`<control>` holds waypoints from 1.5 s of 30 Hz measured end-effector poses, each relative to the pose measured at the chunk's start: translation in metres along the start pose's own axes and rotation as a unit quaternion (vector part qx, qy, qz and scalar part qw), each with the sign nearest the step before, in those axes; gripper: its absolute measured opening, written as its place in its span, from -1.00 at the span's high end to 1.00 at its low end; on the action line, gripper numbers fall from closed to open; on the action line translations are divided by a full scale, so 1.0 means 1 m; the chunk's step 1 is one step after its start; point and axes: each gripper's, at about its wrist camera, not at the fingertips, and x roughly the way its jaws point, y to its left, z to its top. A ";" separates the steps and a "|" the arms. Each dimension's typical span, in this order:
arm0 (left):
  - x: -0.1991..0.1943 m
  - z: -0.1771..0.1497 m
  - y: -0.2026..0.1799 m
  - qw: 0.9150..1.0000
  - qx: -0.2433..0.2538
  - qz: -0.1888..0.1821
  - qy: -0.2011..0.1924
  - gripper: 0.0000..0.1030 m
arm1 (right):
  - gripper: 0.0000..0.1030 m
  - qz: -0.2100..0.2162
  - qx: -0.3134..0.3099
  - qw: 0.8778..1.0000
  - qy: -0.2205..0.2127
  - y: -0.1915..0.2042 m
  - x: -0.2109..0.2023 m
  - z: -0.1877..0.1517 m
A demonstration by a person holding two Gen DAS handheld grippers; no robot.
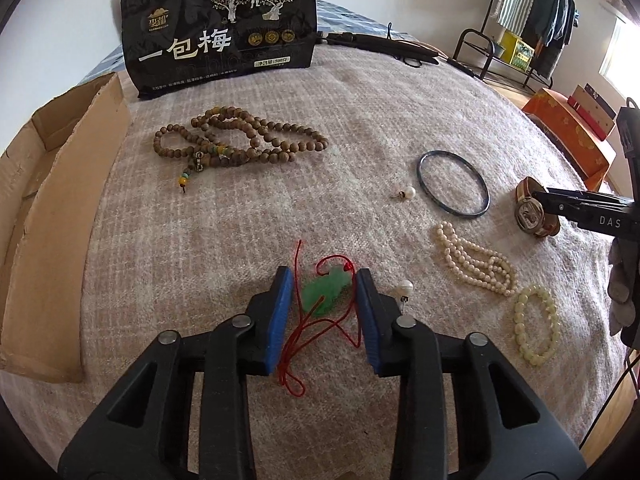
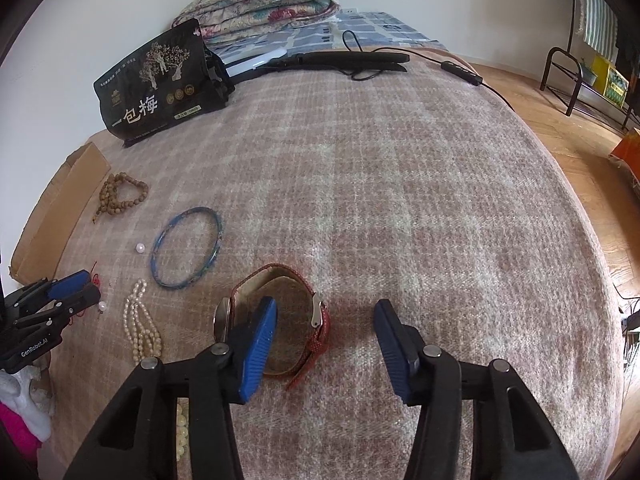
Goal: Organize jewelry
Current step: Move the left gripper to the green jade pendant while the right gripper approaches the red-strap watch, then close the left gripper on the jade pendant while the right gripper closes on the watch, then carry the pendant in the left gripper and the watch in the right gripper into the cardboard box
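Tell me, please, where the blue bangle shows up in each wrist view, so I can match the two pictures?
Left wrist view: the blue bangle lies right of centre, beside a single pearl.
Right wrist view: the blue bangle lies left of centre, above the pearl strand.
Shared landmark: the black snack bag standing at the blanket's far edge.

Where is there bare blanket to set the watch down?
Free: the wide blanket right of the blue bangle and beyond the watch, up to the black cable. Crowded: the left, around the pearl strand and jade pendant.
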 end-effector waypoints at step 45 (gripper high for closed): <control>-0.084 0.001 0.022 0.996 -0.027 0.022 -0.086 0.68 | 0.84 -0.005 -0.026 0.998 -0.065 0.036 -0.067 0.014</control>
